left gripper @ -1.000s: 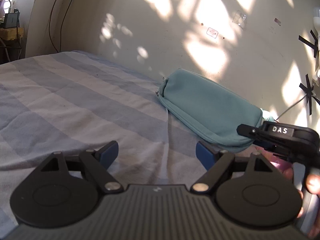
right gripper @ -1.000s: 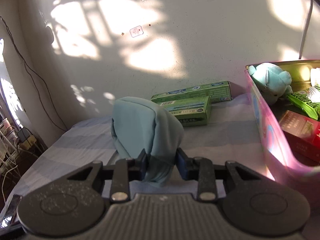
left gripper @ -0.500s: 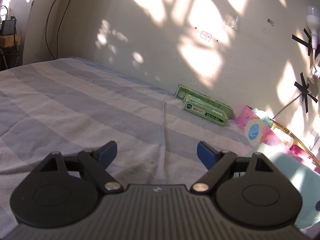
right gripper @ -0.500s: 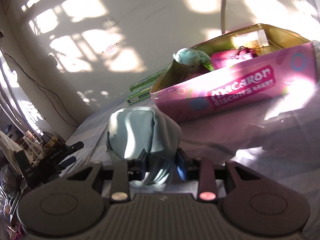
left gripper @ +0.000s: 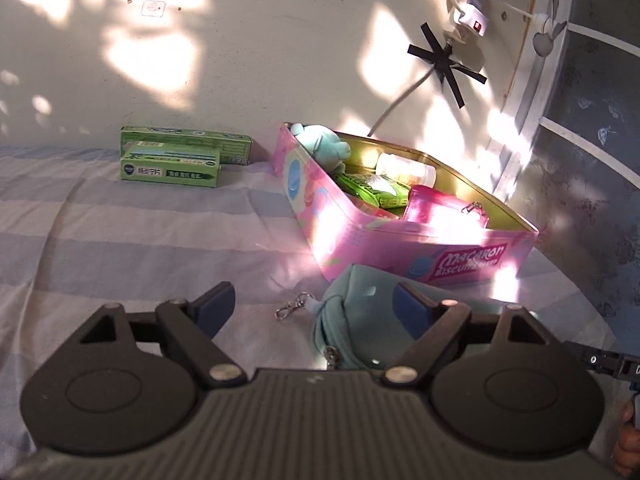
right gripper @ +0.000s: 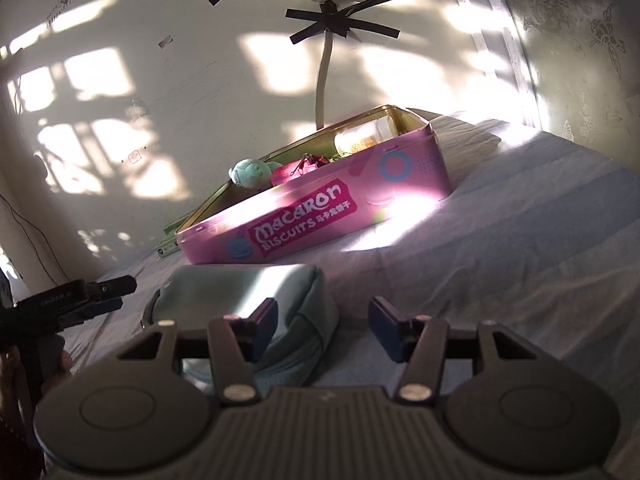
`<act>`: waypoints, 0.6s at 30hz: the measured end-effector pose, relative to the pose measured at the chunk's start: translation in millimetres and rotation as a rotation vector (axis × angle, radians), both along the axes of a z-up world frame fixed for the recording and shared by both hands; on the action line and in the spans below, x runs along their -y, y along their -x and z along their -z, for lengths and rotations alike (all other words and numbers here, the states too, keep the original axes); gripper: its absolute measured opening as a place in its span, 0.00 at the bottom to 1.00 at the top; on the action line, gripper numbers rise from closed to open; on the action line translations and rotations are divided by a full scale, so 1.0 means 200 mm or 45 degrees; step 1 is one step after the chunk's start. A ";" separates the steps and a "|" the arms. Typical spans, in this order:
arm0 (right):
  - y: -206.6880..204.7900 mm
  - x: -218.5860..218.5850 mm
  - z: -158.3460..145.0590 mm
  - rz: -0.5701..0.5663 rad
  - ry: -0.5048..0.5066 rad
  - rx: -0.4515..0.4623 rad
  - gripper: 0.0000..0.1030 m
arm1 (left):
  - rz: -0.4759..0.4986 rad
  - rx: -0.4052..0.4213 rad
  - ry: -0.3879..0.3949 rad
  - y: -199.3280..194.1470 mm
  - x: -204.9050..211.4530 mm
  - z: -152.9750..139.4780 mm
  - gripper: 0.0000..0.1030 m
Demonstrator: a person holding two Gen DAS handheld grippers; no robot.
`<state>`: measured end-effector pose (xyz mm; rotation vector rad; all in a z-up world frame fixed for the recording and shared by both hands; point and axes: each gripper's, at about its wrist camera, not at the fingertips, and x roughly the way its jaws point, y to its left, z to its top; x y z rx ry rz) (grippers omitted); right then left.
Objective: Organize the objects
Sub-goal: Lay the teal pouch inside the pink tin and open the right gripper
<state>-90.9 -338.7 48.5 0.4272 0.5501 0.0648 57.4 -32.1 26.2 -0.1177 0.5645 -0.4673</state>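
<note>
Pink tin (right gripper: 400,176) reads "Macaron Biscuits". Teal pouch (right gripper: 240,292) lies flat on striped bed (right gripper: 520,240), lower centre, long axis left-right, just before tin. Right gripper (right gripper: 318,330) jaws just opened, pouch released; left gripper (left gripper: 312,304) spread, empty.

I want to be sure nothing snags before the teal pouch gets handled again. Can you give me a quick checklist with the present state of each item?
1. Right claw let go of the pouch: ok, its jaws have just been opening and the pouch lies beside one finger, not pinched.
2. Pouch resting on the bed: ok, in front of the pink tin.
3. Left claw free: ok, open, nothing pinched.
4. Room in the tin: cannot tell, a plush toy, a bottle and a pink purse already fill much of it.
5. Pouch clip clear: ok, lying loose on the bed.
</note>
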 end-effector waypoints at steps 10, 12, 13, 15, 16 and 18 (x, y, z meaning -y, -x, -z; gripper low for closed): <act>-0.08 -0.04 0.10 -0.130 -0.128 -0.037 0.49 | 0.062 -0.100 -0.066 -0.03 0.14 0.08 0.47; -0.08 -0.06 0.08 -0.131 -0.062 -0.022 0.44 | 0.045 -0.090 -0.015 0.01 0.11 0.04 0.42; -0.07 -0.06 0.07 -0.134 -0.053 0.005 0.44 | 0.041 -0.071 0.018 0.03 0.08 0.01 0.41; -0.03 -0.04 0.01 -0.160 -0.069 0.108 0.44 | 0.043 0.001 0.083 0.08 0.04 -0.09 0.40; -0.01 -0.02 -0.03 -0.169 -0.083 0.172 0.44 | 0.048 0.040 0.116 0.09 0.04 -0.15 0.40; -0.01 0.01 -0.11 -0.164 -0.081 0.278 0.43 | 0.050 0.112 0.152 0.09 0.06 -0.26 0.40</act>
